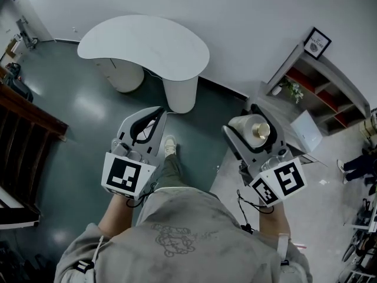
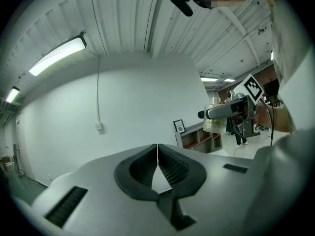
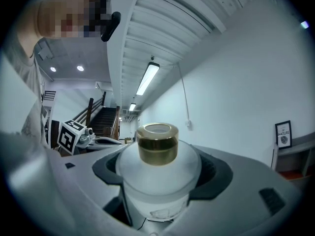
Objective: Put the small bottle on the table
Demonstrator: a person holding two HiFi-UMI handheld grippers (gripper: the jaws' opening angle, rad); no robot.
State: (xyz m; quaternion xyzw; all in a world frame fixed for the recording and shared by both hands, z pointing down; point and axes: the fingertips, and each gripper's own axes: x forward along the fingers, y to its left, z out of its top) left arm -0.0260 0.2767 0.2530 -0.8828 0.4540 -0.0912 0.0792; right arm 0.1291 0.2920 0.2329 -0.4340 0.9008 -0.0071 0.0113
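**Q:** Where were the bottle and the table?

**A:** The bottle [image 1: 253, 128] was not on the table. It was carried upright in the right gripper [image 1: 250, 135], at about 1 o'clock from the operator [image 1: 182, 229]. The table [image 1: 147, 46] stood at 12 o'clock, well apart from both grippers.

**Q:** How should the step in hand have been done?

**A:** The step was judged to be transport.
1. Carry the bottle toward 12 o'clock with the gold cap [image 3: 157, 142] kept uppermost.
2. Lower it until the base rests flat on the table top, well inside the rim.
3. Release only then.

The bottle looked broad and smooth, so the grip should probably not be eased in transit.

**Q:** What was the state of the tongs?

**A:** On the right gripper, the jaws were spread wide, one on each side of the bottle's body, and clamped on it below the shoulder. On the left gripper [image 2: 157, 156], at 11 o'clock, the jaws were closed tip to tip. Nothing was between them, and they touched nothing.
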